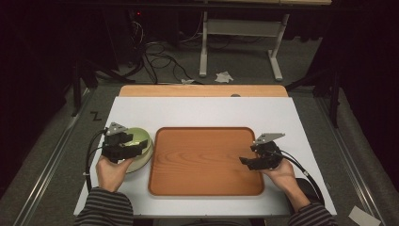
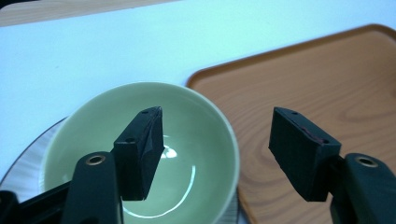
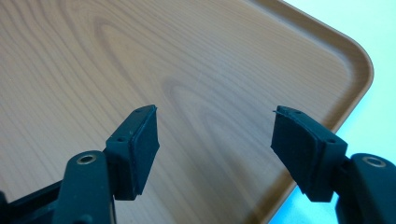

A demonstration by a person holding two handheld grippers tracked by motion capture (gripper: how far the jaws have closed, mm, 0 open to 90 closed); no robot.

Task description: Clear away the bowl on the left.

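While poised spread over bowl (image 2: 140, 154) rim at tabletop's left edge, left hand-held gripper (image 2: 215, 149): pre-grasp; next, lower, pinch rim, lift toward tray (image 1: 205, 161).

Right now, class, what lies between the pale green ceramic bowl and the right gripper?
The wooden tray, bare, lies between bowl and right gripper in the high view.

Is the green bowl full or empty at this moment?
Empty: the green bowl shows a bare glossy bottom in the left gripper view, with the left gripper open over its rim.
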